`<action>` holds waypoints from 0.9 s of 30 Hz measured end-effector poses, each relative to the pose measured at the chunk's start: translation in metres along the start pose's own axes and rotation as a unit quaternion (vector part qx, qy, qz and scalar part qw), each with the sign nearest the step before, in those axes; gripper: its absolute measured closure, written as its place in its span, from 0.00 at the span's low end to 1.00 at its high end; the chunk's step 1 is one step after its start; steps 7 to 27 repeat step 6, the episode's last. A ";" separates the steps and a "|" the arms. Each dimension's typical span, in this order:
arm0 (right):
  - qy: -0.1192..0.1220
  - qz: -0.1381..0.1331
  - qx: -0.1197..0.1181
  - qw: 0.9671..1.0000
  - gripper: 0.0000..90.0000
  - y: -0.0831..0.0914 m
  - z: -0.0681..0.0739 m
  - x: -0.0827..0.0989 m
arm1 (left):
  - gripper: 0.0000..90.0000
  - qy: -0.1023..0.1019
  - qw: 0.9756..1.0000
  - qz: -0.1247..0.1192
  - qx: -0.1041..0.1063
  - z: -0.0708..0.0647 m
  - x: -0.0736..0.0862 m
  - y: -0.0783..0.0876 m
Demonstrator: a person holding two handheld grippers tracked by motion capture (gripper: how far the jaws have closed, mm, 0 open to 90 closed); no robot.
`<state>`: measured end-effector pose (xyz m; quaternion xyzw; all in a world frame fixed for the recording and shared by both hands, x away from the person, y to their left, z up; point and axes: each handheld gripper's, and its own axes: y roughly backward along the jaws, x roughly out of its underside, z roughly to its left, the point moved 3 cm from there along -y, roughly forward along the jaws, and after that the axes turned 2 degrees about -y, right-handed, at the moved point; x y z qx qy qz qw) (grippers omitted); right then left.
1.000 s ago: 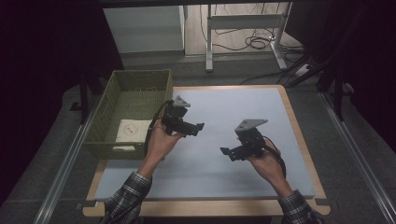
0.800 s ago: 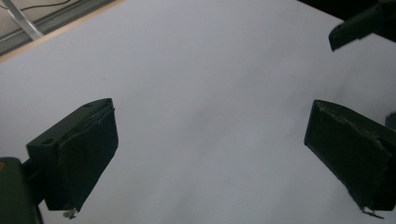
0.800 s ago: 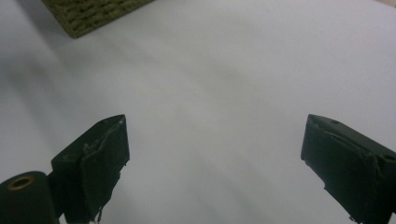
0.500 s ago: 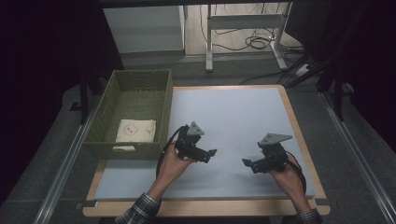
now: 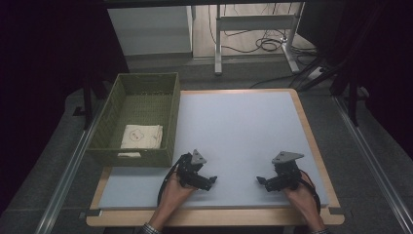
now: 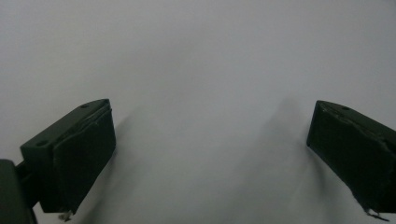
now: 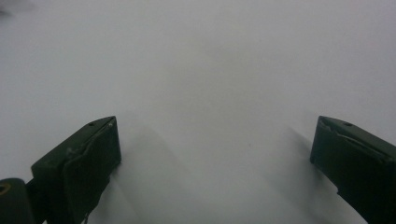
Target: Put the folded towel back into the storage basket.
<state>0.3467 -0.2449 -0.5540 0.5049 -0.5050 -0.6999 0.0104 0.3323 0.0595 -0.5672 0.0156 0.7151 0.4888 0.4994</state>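
Grippers (image 5: 212, 181) (image 5: 261, 181) have dropped nearer table's (image 5: 243, 131) front edge.

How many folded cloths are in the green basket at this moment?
1. A single cream folded cloth lies flat at the near end of the green basket, on the table's left side. Anything under it would be hidden.

Two grippers, the left gripper (image 5: 210, 183) at seven o'clock, the right gripper (image 5: 262, 181) at five; one green basket (image 5: 113, 155) at ten o'clock; one folded cloth (image 5: 141, 136) inside it.
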 end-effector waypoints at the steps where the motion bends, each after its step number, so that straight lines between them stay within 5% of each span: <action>1: 0.000 0.000 0.000 1.000 0.02 0.000 0.000 0.000 | 0.01 -0.003 1.000 0.003 -0.002 -0.001 0.000 -0.001; 27: -0.002 -0.002 -0.001 1.000 0.02 0.000 0.000 0.001 | 0.01 -0.006 1.000 0.003 -0.004 -0.001 0.000 -0.001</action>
